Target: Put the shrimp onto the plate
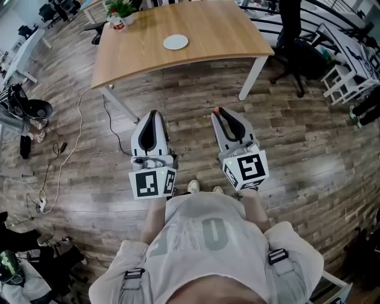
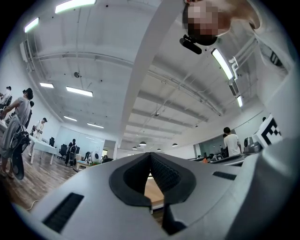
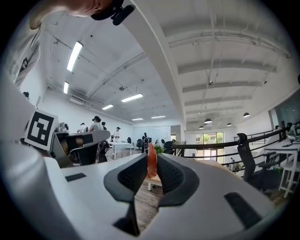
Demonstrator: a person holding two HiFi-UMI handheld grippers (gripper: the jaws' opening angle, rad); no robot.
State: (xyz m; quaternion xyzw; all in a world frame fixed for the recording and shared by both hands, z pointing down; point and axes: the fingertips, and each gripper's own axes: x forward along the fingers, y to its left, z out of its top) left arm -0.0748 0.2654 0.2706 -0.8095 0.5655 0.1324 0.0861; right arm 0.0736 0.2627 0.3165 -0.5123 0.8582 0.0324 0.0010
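Note:
A white plate point(image 1: 176, 41) lies on the wooden table point(image 1: 219, 35) ahead of me. My right gripper point(image 1: 218, 113) is held over the floor short of the table, shut on an orange-red shrimp point(image 3: 152, 161) that sticks up between its black pads; its red tip point(image 1: 217, 110) shows in the head view. Level with it on the left, my left gripper point(image 1: 153, 114) is shut with nothing between its pads point(image 2: 161, 172). Both grippers point toward the table, tilted upward.
A potted plant point(image 1: 122, 8) and a small red-and-white object point(image 1: 117, 24) stand at the table's far left corner. Black office chairs point(image 1: 292, 41) and white racks point(image 1: 341, 77) are at the right. Cables point(image 1: 71, 148) trail over the wooden floor at the left.

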